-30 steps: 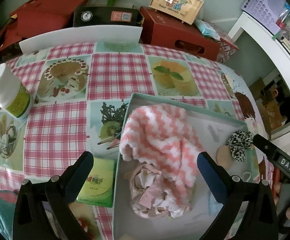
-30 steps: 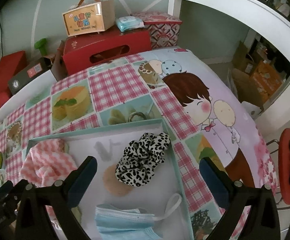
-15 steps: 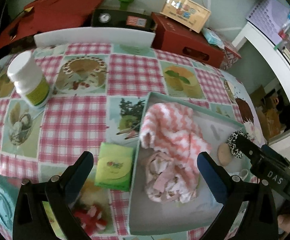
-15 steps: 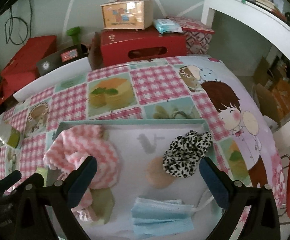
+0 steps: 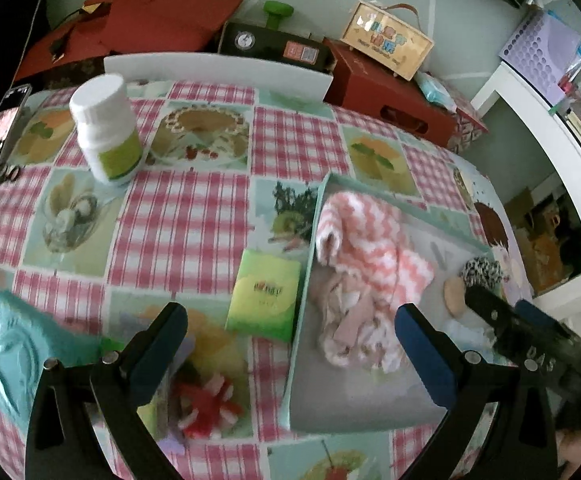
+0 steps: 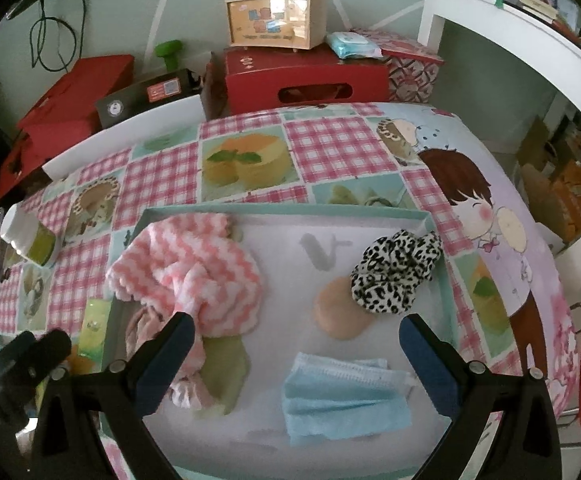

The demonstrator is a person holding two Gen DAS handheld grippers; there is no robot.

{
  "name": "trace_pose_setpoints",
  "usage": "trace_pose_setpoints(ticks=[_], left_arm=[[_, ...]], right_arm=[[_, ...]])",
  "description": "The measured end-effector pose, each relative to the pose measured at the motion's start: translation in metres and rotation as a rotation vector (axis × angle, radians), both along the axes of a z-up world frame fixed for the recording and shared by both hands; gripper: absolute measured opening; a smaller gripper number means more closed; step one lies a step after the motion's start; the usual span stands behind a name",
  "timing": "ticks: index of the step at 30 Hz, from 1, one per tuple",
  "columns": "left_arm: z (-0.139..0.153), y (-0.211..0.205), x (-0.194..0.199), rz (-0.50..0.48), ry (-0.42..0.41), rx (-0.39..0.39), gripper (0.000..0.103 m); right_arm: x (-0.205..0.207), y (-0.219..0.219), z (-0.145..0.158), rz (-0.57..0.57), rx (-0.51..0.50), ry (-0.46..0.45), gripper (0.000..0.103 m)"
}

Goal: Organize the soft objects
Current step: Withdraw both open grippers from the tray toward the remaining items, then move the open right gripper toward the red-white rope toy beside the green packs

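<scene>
- Left wrist view: left gripper (image 5: 290, 344) with blue-padded fingers spread wide, grasping nothing, hovering above the tablecloth edge of the shallow teal-rimmed tray (image 5: 302, 312).
- Pink-and-white zigzag fluffy towel (image 5: 370, 236) lying in the tray's near-left part, draped over a crumpled pale pink patterned cloth (image 5: 350, 320).
- Flat green tissue packet (image 5: 264, 294) on the pink checked tablecloth (image 5: 182, 224), just beside the tray's left wall, outside it.
- White plastic bottle with a green label (image 5: 106, 134) upright, well apart from the tray, toward the far left.
- Teal embossed cloth (image 5: 14, 352) at the left edge, partly under the left finger; too blurred to tell more.
- Right wrist view: right gripper (image 6: 294, 360) likewise released, fingers wide apart and empty, poised over the tray (image 6: 446, 280).
- Leopard-print fabric scrunchie (image 6: 394, 272) in the tray's right part, touching a round beige powder puff (image 6: 338, 316).
- Folded light blue face mask (image 6: 342, 400) lying near the front, between the fingers.
- Zigzag towel (image 6: 194, 268) at the tray's left, with a pale green flat pad (image 6: 226, 368) just below it.
- Red cardboard box (image 6: 306, 80) and a wooden-look carry case (image 6: 276, 20) beyond the table.
</scene>
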State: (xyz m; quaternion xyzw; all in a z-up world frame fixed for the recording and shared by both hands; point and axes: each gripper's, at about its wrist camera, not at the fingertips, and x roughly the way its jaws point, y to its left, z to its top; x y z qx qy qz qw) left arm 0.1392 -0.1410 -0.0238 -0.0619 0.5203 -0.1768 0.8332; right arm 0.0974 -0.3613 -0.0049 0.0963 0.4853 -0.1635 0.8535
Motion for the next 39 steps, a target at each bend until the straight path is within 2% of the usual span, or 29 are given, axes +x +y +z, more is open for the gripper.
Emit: trace_pose_setpoints(ticks=[6, 12, 18, 25, 30, 39], left_arm=[[-0.003, 0.015, -0.018, 0.028, 0.023, 0.037, 0.103], [-0.009, 0.031, -0.028, 0.035, 0.094, 0.082, 0.103], [-0.017, 0.059, -0.034, 0.180, 0.135, 0.044, 0.103], [-0.023, 0.070, -0.041, 0.259, 0.135, 0.029, 0.099], [-0.019, 0.078, -0.048, 0.273, 0.127, 0.008, 0.099], [-0.023, 0.096, -0.069, 0.278, 0.125, 0.035, 0.099]], right_arm=[[-0.006, 0.017, -0.002, 0.047, 0.016, -0.004, 0.103], [-0.007, 0.023, -0.004, 0.073, 0.028, -0.004, 0.103], [-0.005, 0.026, -0.004, 0.094, 0.038, -0.008, 0.103], [-0.004, 0.033, -0.005, 0.126, 0.054, -0.016, 0.103], [0.001, 0.051, -0.007, 0.225, 0.109, -0.046, 0.103], [0.004, 0.097, -0.007, 0.407, 0.118, -0.086, 0.103]])
